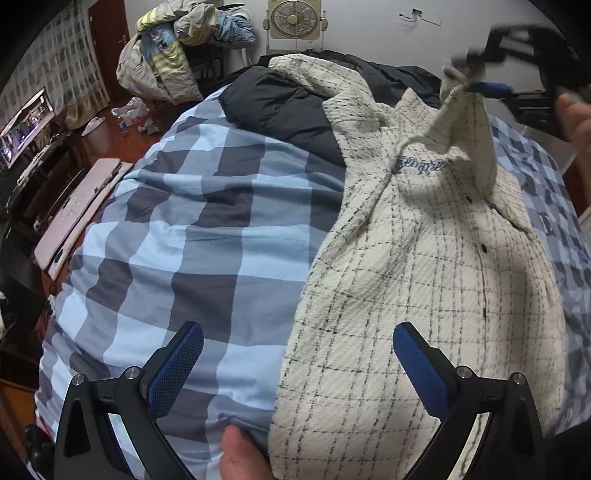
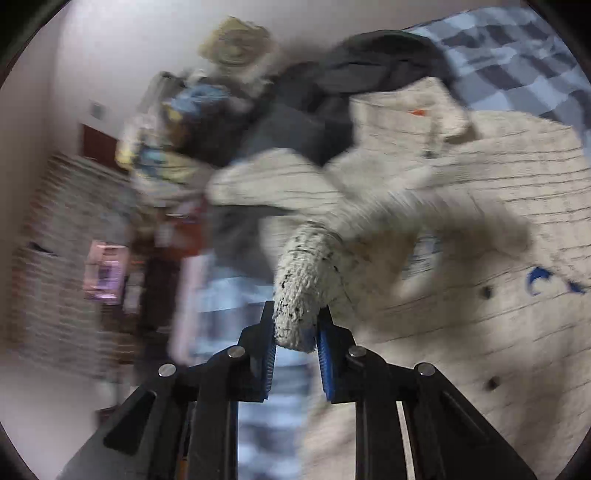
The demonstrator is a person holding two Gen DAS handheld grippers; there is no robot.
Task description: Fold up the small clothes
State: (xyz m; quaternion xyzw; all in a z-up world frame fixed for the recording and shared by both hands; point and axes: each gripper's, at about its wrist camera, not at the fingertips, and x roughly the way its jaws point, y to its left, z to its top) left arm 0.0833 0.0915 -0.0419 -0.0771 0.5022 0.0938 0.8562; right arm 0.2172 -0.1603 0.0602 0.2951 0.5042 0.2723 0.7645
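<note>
A cream shirt with a thin black check lies on a blue checked bed cover, buttons and blue embroidery facing up. My left gripper hovers open over the shirt's lower left edge, nothing between its blue pads. At the upper right of the left wrist view, my right gripper lifts a bunched corner of the shirt off the bed. In the blurred right wrist view the right gripper is shut on that rolled cream fabric, with the shirt stretching away beneath it.
A dark jacket lies at the head of the bed, partly under the shirt. A heap of clothes sits on a chair beyond, a fan against the wall. A person's thumb presses the cover near the shirt hem.
</note>
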